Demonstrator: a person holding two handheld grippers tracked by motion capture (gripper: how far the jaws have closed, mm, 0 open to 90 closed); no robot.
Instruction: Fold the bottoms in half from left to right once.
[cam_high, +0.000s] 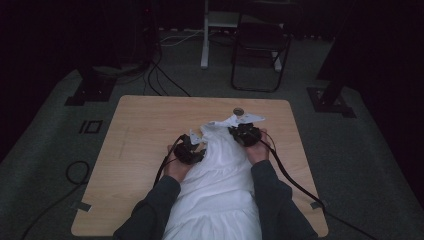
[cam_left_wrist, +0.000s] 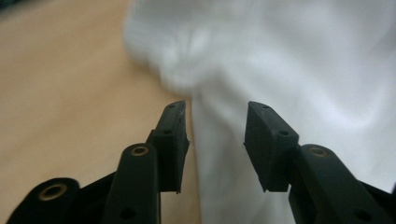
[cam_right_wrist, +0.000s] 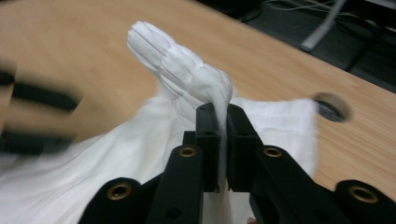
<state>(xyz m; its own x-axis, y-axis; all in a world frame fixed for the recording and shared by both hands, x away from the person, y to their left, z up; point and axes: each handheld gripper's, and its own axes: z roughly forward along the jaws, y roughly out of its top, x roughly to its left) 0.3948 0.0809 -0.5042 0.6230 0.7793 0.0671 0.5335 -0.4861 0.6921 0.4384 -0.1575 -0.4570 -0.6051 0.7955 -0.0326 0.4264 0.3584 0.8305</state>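
A white garment (cam_high: 220, 170) lies on the wooden table (cam_high: 140, 125) and runs from the middle down over the front edge. My left gripper (cam_high: 192, 150) is at its left edge. In the left gripper view this gripper (cam_left_wrist: 215, 109) is open, with the cloth (cam_left_wrist: 303, 70) lying under and between the jaws, untouched by the pads (cam_left_wrist: 173, 135). My right gripper (cam_high: 244, 132) is at the garment's upper right. In the right gripper view it (cam_right_wrist: 218, 109) is shut on a bunched fold of the white cloth (cam_right_wrist: 177, 65), which stands up above the jaws.
A round cable hole (cam_high: 238, 111) sits in the table just beyond the garment's top. On the floor behind the table stand a dark chair (cam_high: 260, 45) and a white post (cam_high: 205, 35), with cables (cam_high: 160, 80) to the left of them. Each gripper trails a black cable across the table.
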